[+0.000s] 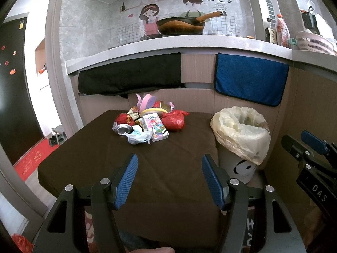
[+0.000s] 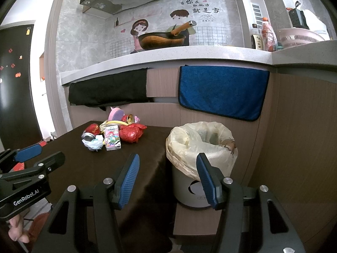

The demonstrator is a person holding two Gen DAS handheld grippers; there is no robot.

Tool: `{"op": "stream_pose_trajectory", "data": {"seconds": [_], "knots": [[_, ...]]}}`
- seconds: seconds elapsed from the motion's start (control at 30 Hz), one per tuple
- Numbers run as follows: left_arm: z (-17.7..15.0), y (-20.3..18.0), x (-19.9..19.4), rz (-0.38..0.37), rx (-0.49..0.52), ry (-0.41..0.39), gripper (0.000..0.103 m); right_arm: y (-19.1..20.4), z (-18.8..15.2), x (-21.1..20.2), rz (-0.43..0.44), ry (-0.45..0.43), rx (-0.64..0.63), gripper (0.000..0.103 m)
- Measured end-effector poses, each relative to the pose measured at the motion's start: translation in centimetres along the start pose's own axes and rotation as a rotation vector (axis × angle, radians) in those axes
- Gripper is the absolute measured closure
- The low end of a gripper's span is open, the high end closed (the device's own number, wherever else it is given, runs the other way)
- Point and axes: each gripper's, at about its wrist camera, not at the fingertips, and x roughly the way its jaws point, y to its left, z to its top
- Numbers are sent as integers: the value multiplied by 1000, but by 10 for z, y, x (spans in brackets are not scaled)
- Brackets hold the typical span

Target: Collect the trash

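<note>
Both tools hover with fingers spread wide, empty: left gripper (image 1: 169, 179), right gripper (image 2: 167, 180). The heap of mixed trash (image 1: 149, 120) sits on the brown-clothed table (image 1: 94, 154), just left of the white panda bin with its loose yellowish liner (image 1: 242, 130). Risk: the crushed silver can (image 1: 123, 129) could roll, or the crumpled plastic slip from a shallow pinch.

The brown-cloth-covered table (image 1: 88, 160) has its near edge hidden behind the black gripper frame. The white cylindrical bin's (image 2: 185, 191) panda print is partly covered by a blue finger pad (image 2: 207, 181). Items at the rear of the mixed trash pile (image 1: 147, 116) overlap and cannot be identified. Bottle label text (image 2: 257, 41) is too small to read.
</note>
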Motion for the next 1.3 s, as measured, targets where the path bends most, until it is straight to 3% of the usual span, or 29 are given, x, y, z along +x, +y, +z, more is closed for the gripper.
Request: {"op": "stream_pose_trajectory", "data": {"seconds": [0.93,1.17,1.3], "knots": [[4,2,0,-3,-5,-5,39,-1,-1,2,9,6,1,50],[24,35,18,4,-66,-18,44,7,5,16,35,21,-25,50],[37,63,45,38,-122,2,54,16,18,38,52,26,-47,50]]}}
